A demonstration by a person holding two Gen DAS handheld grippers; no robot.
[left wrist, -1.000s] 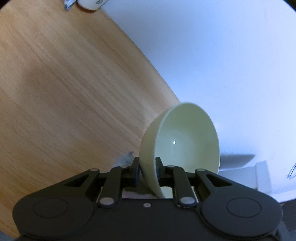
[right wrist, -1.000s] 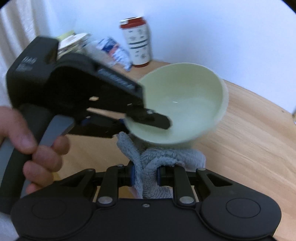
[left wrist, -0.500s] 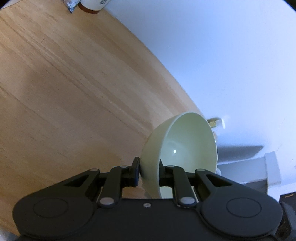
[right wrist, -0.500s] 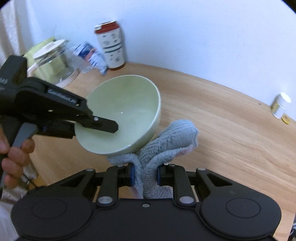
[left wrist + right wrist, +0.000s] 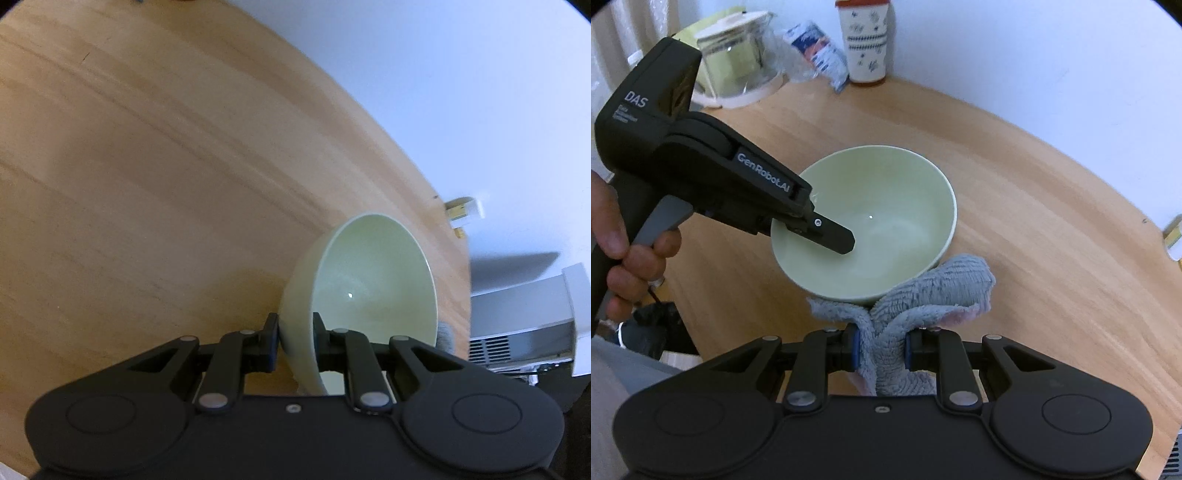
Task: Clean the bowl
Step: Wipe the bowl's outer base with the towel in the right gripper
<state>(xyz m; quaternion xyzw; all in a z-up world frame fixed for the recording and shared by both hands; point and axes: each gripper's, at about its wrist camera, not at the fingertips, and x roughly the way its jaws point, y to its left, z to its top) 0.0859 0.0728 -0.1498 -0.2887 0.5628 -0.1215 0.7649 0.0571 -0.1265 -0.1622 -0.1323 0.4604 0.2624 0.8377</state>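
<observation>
A pale green bowl (image 5: 886, 221) is held over the wooden table (image 5: 1034, 206). My left gripper (image 5: 295, 332) is shut on the bowl's rim (image 5: 299, 325), one finger inside and one outside; the bowl's inside (image 5: 373, 288) looks bare. In the right wrist view the left gripper (image 5: 827, 236) comes in from the left. My right gripper (image 5: 881, 350) is shut on a grey cloth (image 5: 934, 291), which lies beside and under the bowl's near right edge.
A glass jug (image 5: 738, 62), a plastic packet (image 5: 820, 55) and a red-lidded patterned cup (image 5: 866, 40) stand at the table's far left by the wall. A small jar (image 5: 465, 210) sits near the table's right edge. A white appliance (image 5: 524, 317) lies beyond it.
The bowl has come down and turned more upright, opening upward, nearer the table. The cloth has shifted from under the bowl to its right side.
</observation>
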